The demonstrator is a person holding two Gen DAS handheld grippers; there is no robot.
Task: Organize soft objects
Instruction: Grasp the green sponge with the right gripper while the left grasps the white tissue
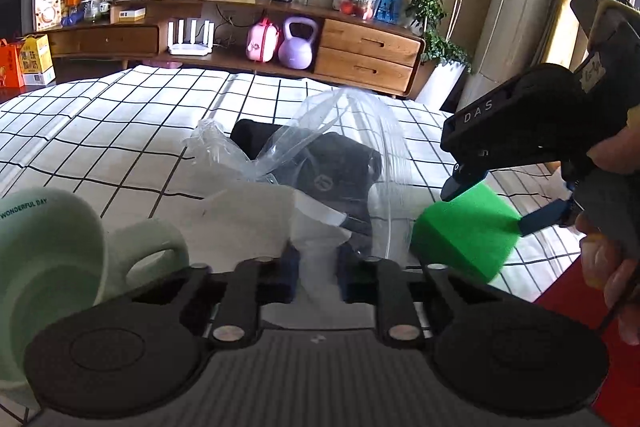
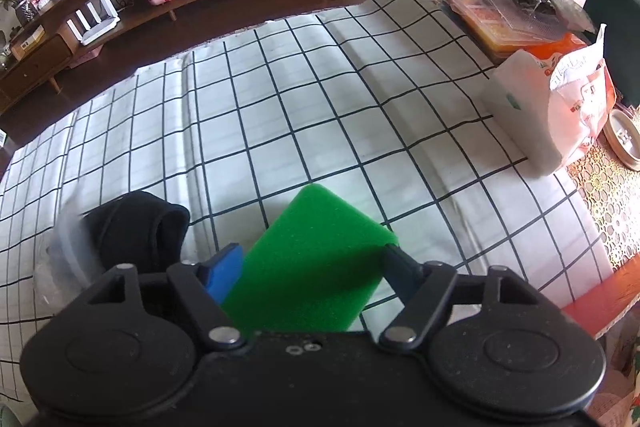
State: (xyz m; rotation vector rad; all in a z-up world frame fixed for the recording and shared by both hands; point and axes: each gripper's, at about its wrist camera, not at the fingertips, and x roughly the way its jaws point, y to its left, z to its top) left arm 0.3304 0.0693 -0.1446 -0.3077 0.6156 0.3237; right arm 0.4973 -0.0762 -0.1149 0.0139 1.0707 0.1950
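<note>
A clear plastic bag (image 1: 352,131) lies on the checked cloth with a black fabric item (image 1: 340,175) inside it. My left gripper (image 1: 318,263) is shut on the bag's near white edge. A green sponge block (image 2: 312,255) sits between the blue pads (image 2: 224,275) of my right gripper (image 2: 312,263), which is shut on it just above the cloth. In the left wrist view the right gripper (image 1: 498,205) holds the sponge (image 1: 464,231) right of the bag's mouth. The black fabric (image 2: 140,227) and the bag's rim show at the left of the right wrist view.
A pale green mug (image 1: 48,259) stands close at the left. A white and orange paper bag (image 2: 540,107) and stacked plastic boxes (image 2: 512,7) sit at the right edge of the checked cloth (image 2: 280,107). A wooden sideboard (image 1: 360,43) runs behind.
</note>
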